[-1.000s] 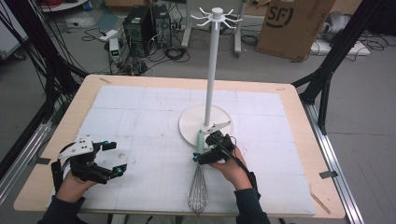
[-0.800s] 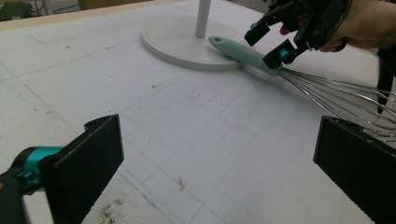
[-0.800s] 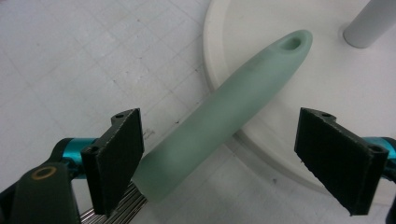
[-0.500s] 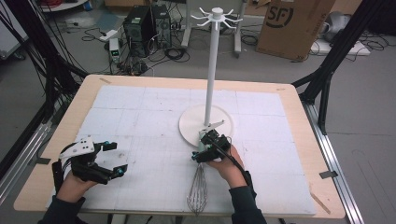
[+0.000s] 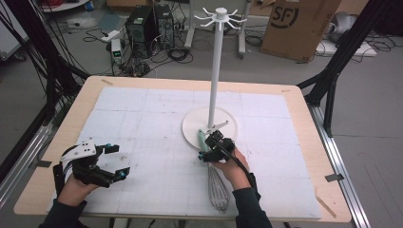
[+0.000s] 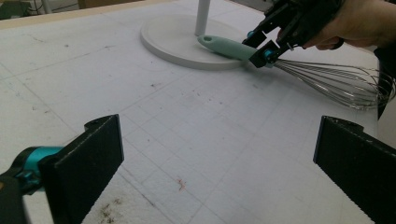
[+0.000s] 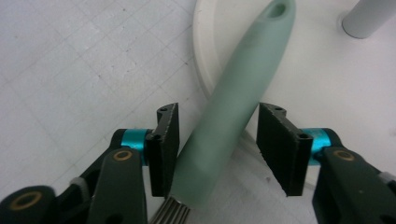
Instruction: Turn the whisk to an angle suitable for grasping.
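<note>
The whisk (image 5: 216, 183) lies on the counter (image 5: 157, 123) at lower centre of the high view, its pale green handle (image 7: 233, 107) propped on the rim of the white stand base (image 5: 228, 128). The right hand-held gripper (image 7: 217, 149) straddles that handle just above the wires, jaws released with a gap on the right side. Because the handle crosses the jaws at a slant, closing now could twist it or let it roll off the rim; the smooth taper could also slide out when lifted. The left hand-held gripper (image 5: 111, 161), at lower left, is spread wide and empty. The right gripper view reveals the gap and the slant. The left gripper view shows the wire cage (image 6: 345, 84) resting flat, which the high view leaves unclear.
</note>
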A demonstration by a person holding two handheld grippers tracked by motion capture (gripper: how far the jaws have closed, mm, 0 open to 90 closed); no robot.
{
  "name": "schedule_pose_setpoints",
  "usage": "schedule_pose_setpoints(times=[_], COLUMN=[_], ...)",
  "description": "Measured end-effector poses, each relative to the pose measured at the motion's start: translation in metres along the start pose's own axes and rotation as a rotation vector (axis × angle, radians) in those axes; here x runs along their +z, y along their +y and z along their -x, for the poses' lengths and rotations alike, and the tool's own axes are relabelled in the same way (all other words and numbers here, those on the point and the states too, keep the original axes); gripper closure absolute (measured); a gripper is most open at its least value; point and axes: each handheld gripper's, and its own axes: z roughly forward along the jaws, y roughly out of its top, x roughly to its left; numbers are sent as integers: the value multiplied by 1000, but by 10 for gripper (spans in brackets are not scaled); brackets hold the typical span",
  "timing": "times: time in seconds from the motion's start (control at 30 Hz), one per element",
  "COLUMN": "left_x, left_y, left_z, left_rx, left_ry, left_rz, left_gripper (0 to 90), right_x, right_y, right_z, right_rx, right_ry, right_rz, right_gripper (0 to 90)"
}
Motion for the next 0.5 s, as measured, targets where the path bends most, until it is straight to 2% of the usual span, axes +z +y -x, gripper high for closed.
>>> schedule_pose_setpoints(times=[0.23, 0.47, 0.5], left_x=[0, -1, 0], left_y=[0, 0, 0], left_z=[0, 0, 0], left_rx=[-1, 3, 1], left_ry=[-1, -2, -2], left_rz=[0, 0, 1], left_gripper=[22, 22, 22], right_x=[-1, -3, -4], right_y=[2, 2, 2], right_z=[1, -2, -1], right_rx=[-16, -44, -49], right_ry=[31, 22, 34], right_rz=[-24, -43, -49], right_gripper=[669, 682, 683])
